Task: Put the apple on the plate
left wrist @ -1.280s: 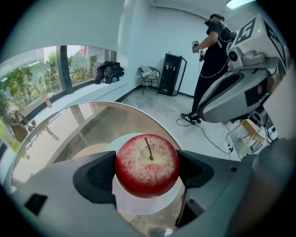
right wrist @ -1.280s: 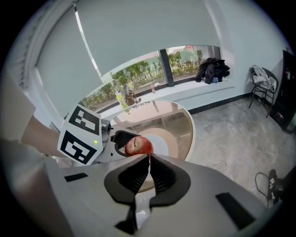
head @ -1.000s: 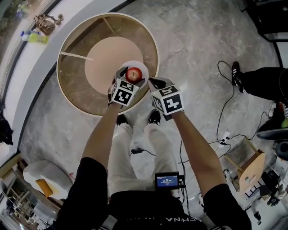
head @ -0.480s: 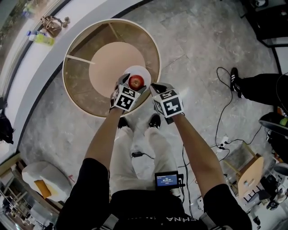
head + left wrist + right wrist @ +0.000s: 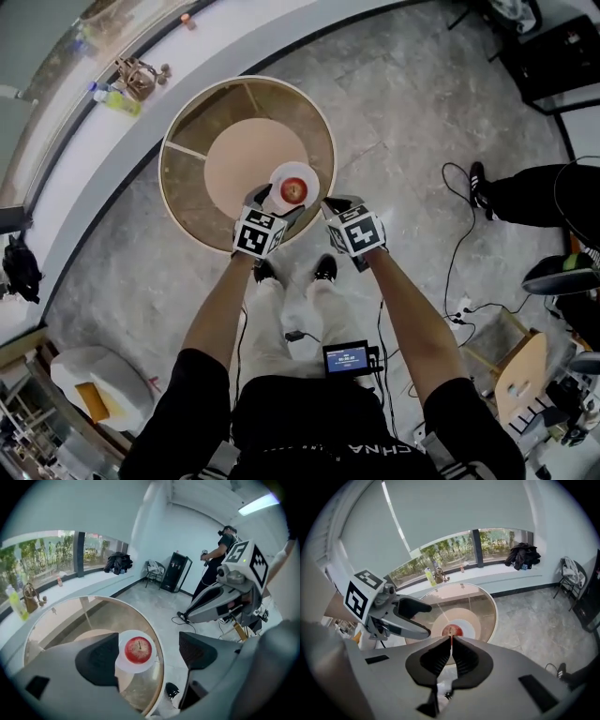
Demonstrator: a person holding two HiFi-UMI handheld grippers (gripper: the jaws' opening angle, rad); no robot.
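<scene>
A red apple [image 5: 293,190] sits on a small white plate [image 5: 281,174] near the front edge of a round glass table [image 5: 192,192]. My left gripper [image 5: 274,203] is open just short of the plate. In the left gripper view its pads [image 5: 101,660] stand wide apart, with the apple [image 5: 138,649] and plate [image 5: 123,663] below, touching neither. My right gripper [image 5: 330,202] hovers beside the plate, off the table's rim. Its jaws meet in the right gripper view [image 5: 451,654] with nothing between them, and the apple [image 5: 452,631] shows beyond the tips.
A person's dark-trousered leg and shoe [image 5: 525,192] lie at the right, with cables [image 5: 459,246] on the marble floor. A green bottle [image 5: 117,98] and small items stand on the curved window ledge. Another person [image 5: 220,550] stands by a black cabinet [image 5: 173,571].
The left gripper has drawn back from the apple, which stays on the plate. Both grippers sit closer to me, and the head view now takes in more of the room.
</scene>
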